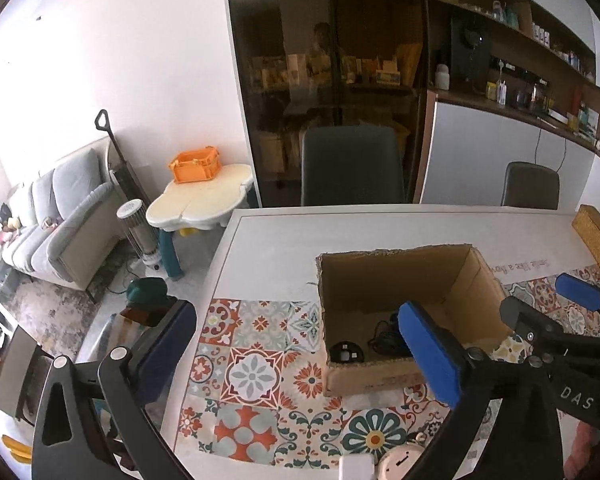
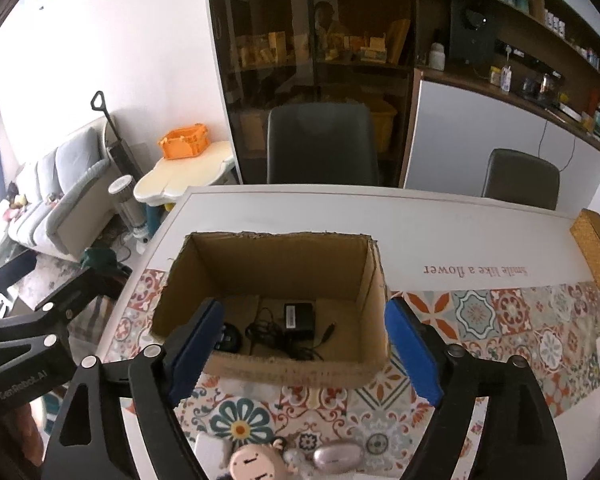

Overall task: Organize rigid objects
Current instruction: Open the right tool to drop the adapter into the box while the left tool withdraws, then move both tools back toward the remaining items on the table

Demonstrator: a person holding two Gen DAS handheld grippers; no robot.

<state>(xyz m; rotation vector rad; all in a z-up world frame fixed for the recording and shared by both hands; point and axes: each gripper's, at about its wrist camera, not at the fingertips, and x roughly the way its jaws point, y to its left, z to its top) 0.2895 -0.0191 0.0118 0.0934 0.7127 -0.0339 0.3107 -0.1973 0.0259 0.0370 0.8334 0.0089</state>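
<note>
- The box (image 2: pixel 276 304) is seen on the tabletop (image 2: pixel 420 224), holding an adapter (image 2: pixel 298 316), its cord and a round black piece (image 2: pixel 230 338).
- Both the left gripper (image 1: pixel 296 350) and right gripper (image 2: pixel 304 344) are held apart and empty, above the box's near wall.
- The loose items, a doll (image 2: pixel 256 460) and a pink oval (image 2: pixel 338 456), are found at the near tabletop edge, under the right gripper, judged the nearer.

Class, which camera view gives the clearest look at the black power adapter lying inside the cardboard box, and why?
The right wrist view: it looks down into the cardboard box, showing the black power adapter whole with its cable. The left wrist view shows only cable, since a blue finger pad covers that spot.
</note>
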